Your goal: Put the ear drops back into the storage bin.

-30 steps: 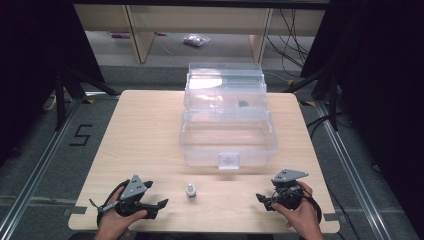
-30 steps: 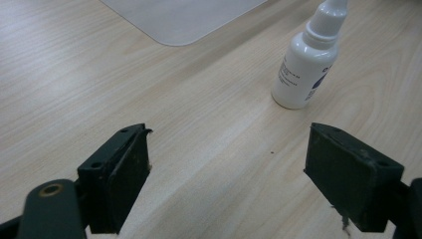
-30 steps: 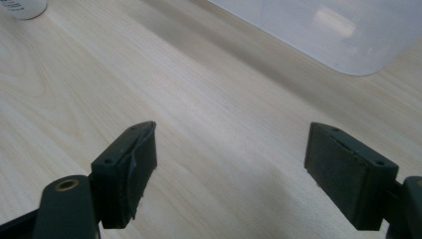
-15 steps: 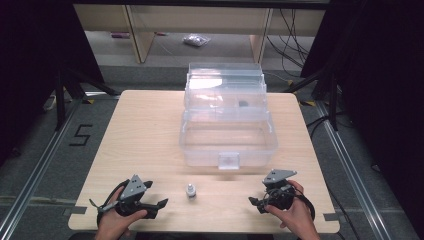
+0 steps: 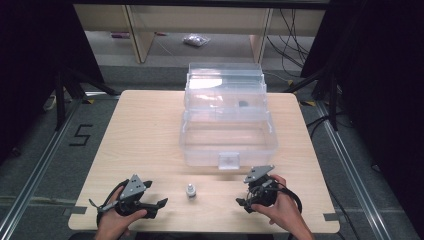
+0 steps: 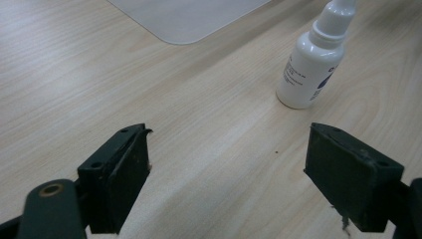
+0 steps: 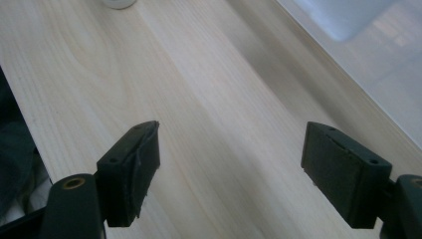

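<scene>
The left gripper (image 5: pixel 161 203) rests near the front left corner of the table (image 5: pixel 145 135), held in a hand (image 5: pixel 114 224), and points toward the bottle. Its jaws stand wide apart with nothing between them; in the left gripper view only bare wood lies between the pads (image 6: pixel 122 174).

The bottle (image 5: pixel 190 190) stands upright near the front edge of the table, between the two grippers and apart from both. Its long axis is vertical, with the narrow cap pointing up and the base flat on the wood. It is white, with a printed label on its side (image 6: pixel 311 74). It stands just in front of the box.

The right gripper (image 5: pixel 242 204) sits near the front edge, right of the bottle, held in a hand (image 5: pixel 282 210), and points left toward the bottle. Its jaws have just been closing slightly, yet they stand wide apart and grip nothing; bare wood lies between the pads (image 7: pixel 134 164).

The box (image 5: pixel 227 130) is clear plastic, with its lid raised at the far side. It occupies the middle of the table from near the back edge forward, with a latch at its front wall.

The table is pale wood with a straight grain. It stands on a grey floor (image 5: pixel 45 150) marked with a black numeral. Shelving (image 5: pixel 150 30) and cables (image 5: pixel 292 25) lie beyond the back edge. Dark areas flank both sides.
</scene>
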### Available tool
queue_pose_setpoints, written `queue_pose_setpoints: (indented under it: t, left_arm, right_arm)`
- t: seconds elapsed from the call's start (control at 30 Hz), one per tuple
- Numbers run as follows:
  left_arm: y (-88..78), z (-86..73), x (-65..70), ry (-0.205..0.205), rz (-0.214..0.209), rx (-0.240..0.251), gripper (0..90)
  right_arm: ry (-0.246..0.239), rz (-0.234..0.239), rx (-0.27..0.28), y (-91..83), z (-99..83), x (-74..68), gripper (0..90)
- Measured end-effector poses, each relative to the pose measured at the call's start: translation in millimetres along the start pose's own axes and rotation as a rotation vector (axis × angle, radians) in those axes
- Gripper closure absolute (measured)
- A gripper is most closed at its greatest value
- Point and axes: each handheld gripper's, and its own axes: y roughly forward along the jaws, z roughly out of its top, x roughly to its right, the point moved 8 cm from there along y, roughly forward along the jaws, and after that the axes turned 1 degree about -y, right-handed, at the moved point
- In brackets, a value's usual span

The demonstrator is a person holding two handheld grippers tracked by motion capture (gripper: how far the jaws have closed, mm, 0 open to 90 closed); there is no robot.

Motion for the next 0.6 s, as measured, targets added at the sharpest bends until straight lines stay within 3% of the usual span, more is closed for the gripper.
queue_pose_setpoints:
  t: [0.03, 0.1, 0.4, 0.6]
  left_arm:
    - [-0.4, -0.2, -0.3, 0.002, 0.003, -0.003, 16.9]
    - [0.1, -0.1, -0.1, -0.001, 0.0, 0.0, 17.0]
    - [-0.2, 0.0, 0.0, 0.001, -0.001, 0.0, 17.0]
    - [-0.3, 0.6, 0.0, 0.004, -0.002, 0.006, 16.9]
  right_arm:
    - [-0.04, 0.009, -0.016, 3.4, 6.4, -4.2, 24.7]
    - [-0.05, 0.03, -0.03, 5.5, 11.1, -10.3, 25.1]
    - [-0.188, 0.082, -0.05, 17.6, 42.7, -32.8, 26.3]
    - [-0.225, 0.104, -0.074, 28.3, 59.6, -47.2, 27.3]
